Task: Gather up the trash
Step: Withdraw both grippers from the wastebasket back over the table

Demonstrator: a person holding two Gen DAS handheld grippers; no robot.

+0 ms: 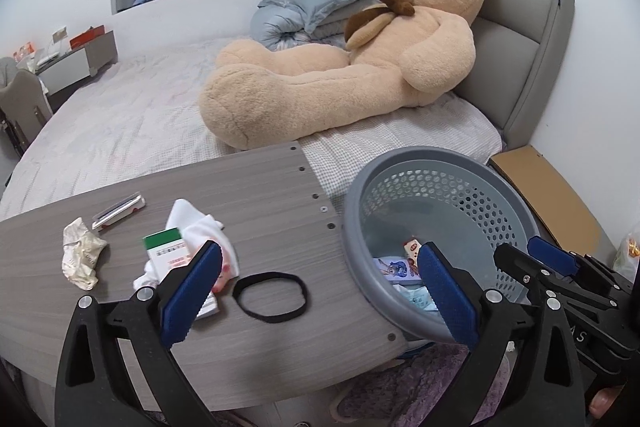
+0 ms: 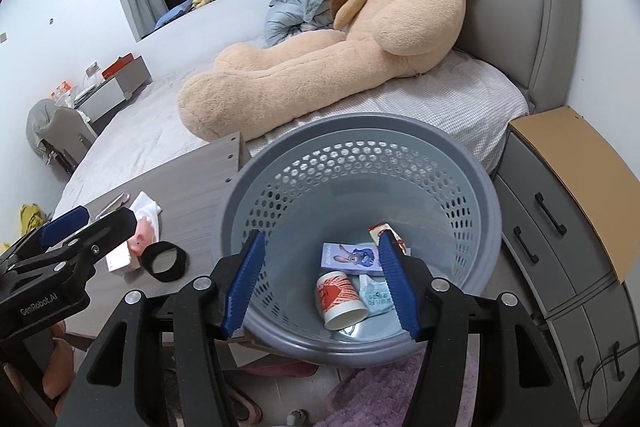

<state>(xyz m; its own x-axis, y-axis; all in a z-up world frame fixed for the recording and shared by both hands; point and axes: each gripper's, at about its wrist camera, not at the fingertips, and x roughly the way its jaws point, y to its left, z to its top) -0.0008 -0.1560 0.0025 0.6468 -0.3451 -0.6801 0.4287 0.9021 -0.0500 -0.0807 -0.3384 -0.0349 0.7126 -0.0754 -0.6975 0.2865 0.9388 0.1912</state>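
A grey perforated trash basket (image 1: 440,183) (image 2: 360,131) stands beside the wooden table (image 1: 260,187). Inside it lie a paper cup (image 2: 340,297), a blue cartoon card (image 2: 352,257), a pale wrapper (image 2: 376,297) and a snack wrapper (image 2: 394,233). On the table lie a crumpled paper (image 1: 80,253), a green-and-white box (image 1: 170,253), a white tissue (image 1: 192,223), a black hair band (image 1: 270,297) and a flat silver packet (image 1: 118,211). My left gripper (image 1: 320,291) is open and empty, above the table edge by the box. My right gripper (image 2: 320,283) is open and empty over the basket.
A large teddy bear (image 1: 360,59) lies on the bed (image 1: 120,115) behind the table. A grey drawer cabinet with a cardboard top (image 2: 568,195) stands right of the basket. A purple rug (image 1: 420,387) covers the floor below. A nightstand (image 1: 76,59) stands at the far left.
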